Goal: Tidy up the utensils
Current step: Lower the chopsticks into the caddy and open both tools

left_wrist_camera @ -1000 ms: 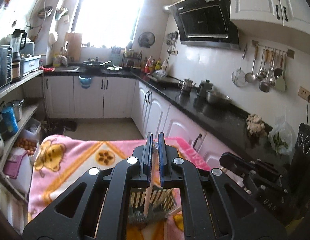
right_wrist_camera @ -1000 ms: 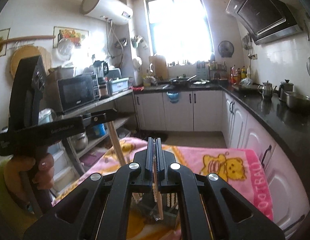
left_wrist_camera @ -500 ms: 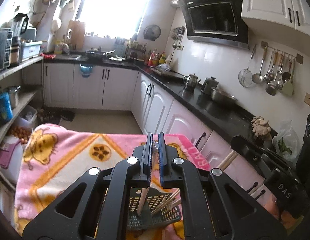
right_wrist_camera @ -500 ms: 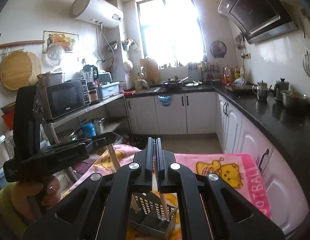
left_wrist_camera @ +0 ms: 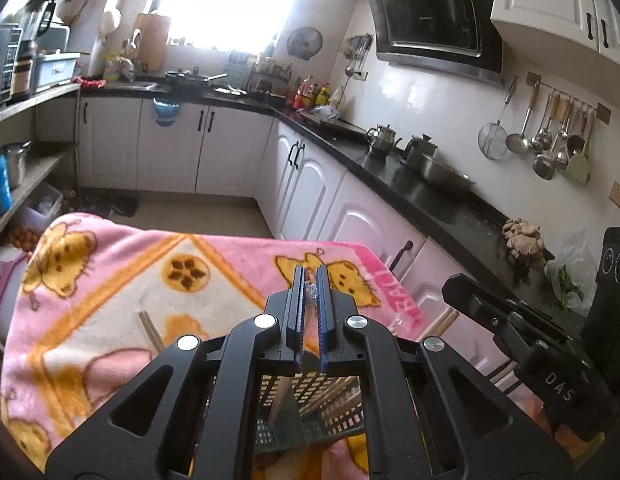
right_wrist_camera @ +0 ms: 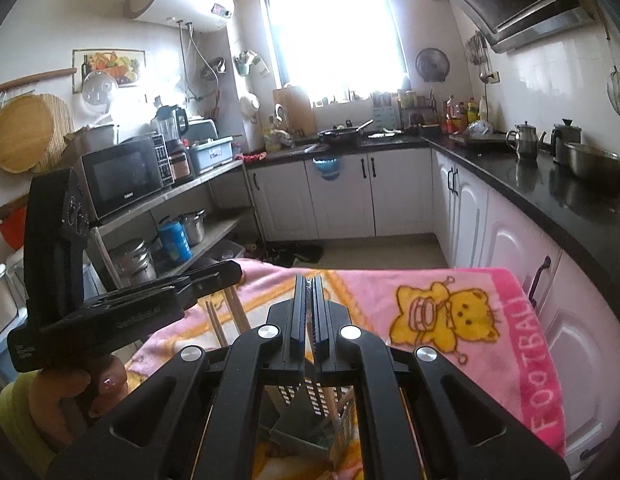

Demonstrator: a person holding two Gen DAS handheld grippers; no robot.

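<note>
Left gripper point(left_wrist_camera: 309, 280) fingers are clamping a wooden chopstick point(left_wrist_camera: 279, 398) hanging toward six o'clock into the slotted utensil basket point(left_wrist_camera: 310, 408). Right gripper point(right_wrist_camera: 307, 286) fingers are pinching another chopstick point(right_wrist_camera: 331, 400) likewise over the pink blanket point(right_wrist_camera: 450, 292).

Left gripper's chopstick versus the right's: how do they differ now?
The left gripper clamps its chopstick with something clear and crinkly at the fingers; the right gripper pinches its chopstick bare. Left's slants down-left, right's down-right. Both are pale wood reaching into the basket.
</note>
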